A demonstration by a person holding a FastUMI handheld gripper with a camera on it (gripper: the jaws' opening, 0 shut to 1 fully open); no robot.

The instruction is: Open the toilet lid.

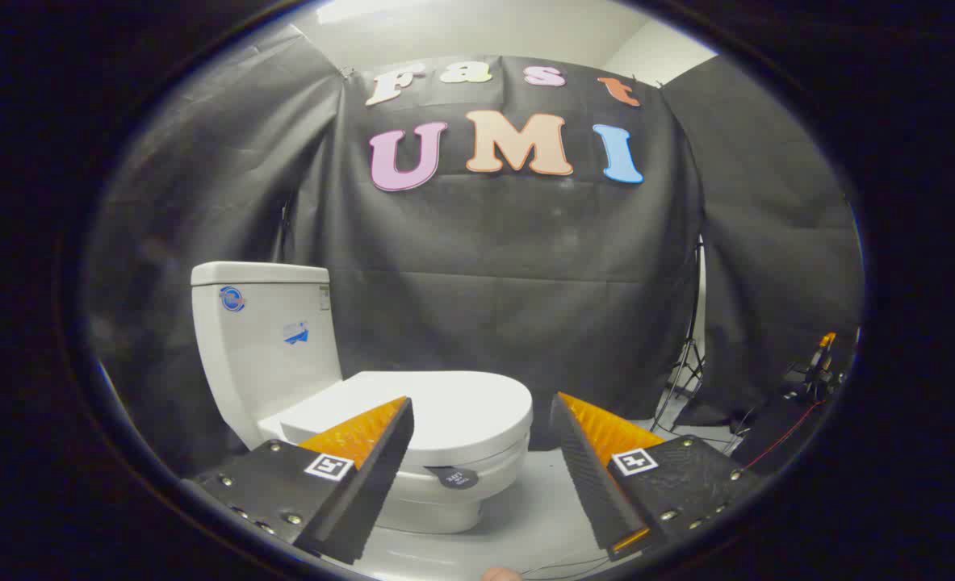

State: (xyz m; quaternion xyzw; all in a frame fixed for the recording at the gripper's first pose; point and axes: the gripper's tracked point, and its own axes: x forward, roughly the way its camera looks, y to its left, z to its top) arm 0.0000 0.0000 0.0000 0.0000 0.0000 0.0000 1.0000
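Note:
A white toilet (445,484) stands on a pale floor, its tank (267,339) to the left against the black cloth wall. Its white lid (461,407) lies flat and closed on the bowl, rounded front end pointing right. A small dark tab (454,478) hangs under the lid's front rim. My gripper (481,402) is open, fingers spread wide with nothing between them. The left finger overlaps the near left part of the lid in the view; the right finger is off to the right of the bowl. The toilet lies just ahead of the fingers.
The black cloth wall hangs close behind the toilet. A light stand (689,355) rises at the right, with dark equipment and a red cable (800,403) on the floor beyond the right finger. Pale floor (542,508) shows in front of the bowl.

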